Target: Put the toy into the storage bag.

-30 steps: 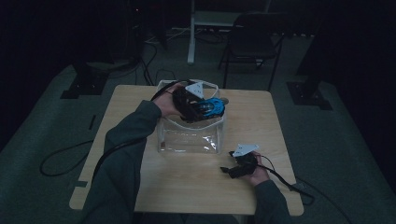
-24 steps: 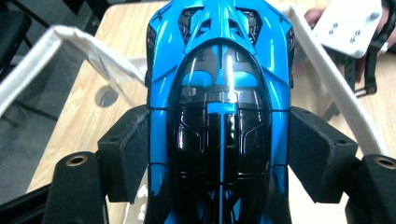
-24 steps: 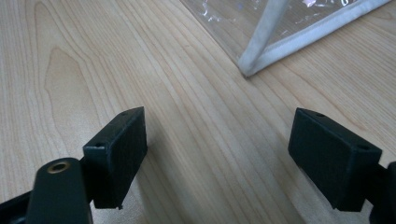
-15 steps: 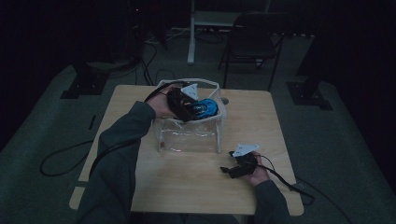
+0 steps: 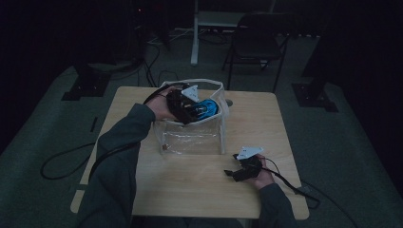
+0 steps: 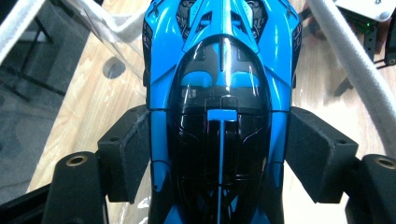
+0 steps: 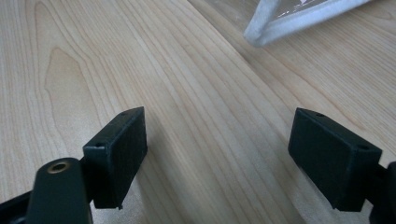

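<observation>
A blue and black toy car (image 6: 219,93) sits nose-away between the jaws of my left gripper (image 6: 219,144), whose pads press on both of its sides. In the high view the left gripper (image 5: 190,109) holds the car (image 5: 207,108) at the open top of a clear bag with white trim (image 5: 221,124) in the middle of the table. My right gripper (image 5: 239,172) rests low over the wood near the front right of the table. Its jaws stand wide open with bare wood between them (image 7: 217,156). A corner of the bag's trim (image 7: 299,18) lies just ahead of it.
The wooden table (image 5: 266,123) has a small round hole (image 5: 229,102) behind the bag. A dark chair (image 5: 259,38) and a white post (image 5: 195,33) stand beyond the far edge. Cables trail over the floor at the left (image 5: 62,161) and from the right gripper (image 5: 290,183).
The left hand with the car has drifted slightly to the left over the bag's opening. The right gripper has stayed in place.
</observation>
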The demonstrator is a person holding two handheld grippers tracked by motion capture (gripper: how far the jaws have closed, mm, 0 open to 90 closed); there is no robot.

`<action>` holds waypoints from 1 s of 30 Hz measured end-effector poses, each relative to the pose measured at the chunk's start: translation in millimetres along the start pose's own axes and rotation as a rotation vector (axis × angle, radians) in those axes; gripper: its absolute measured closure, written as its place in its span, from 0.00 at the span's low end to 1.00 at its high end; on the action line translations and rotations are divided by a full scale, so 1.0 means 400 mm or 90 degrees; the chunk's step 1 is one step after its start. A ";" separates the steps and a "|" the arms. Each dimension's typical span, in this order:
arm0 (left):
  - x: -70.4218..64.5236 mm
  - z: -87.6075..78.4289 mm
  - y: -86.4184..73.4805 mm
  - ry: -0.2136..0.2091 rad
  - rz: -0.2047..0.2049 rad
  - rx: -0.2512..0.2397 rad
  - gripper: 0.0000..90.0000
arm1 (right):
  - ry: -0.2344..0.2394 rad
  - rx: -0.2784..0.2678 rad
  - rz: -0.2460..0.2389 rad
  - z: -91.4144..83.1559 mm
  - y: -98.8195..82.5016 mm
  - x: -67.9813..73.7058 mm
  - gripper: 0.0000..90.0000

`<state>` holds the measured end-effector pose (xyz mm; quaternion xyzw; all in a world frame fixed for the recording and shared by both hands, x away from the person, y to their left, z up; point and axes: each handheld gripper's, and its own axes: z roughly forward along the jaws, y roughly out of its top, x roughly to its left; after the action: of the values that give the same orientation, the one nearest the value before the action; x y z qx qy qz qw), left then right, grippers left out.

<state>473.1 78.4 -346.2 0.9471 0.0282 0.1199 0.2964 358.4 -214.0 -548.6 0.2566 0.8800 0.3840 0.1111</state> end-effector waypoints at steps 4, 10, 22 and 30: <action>-0.001 0.001 0.004 0.004 0.003 0.017 0.31 | 0.000 0.000 0.001 0.000 0.000 0.000 0.21; 0.001 0.009 0.008 -0.007 -0.003 0.038 0.31 | -0.001 0.000 0.000 0.000 0.000 0.000 0.21; -0.012 0.048 0.044 -0.026 0.029 0.093 0.31 | 0.000 0.000 0.000 0.000 0.000 0.001 0.21; -0.016 0.053 0.051 -0.024 0.038 0.115 0.31 | 0.000 0.000 0.000 0.000 0.000 0.001 0.21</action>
<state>471.8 49.2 -352.6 0.9724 0.0052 0.1079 0.2068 358.1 -214.0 -548.6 0.2565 0.8801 0.3838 0.1112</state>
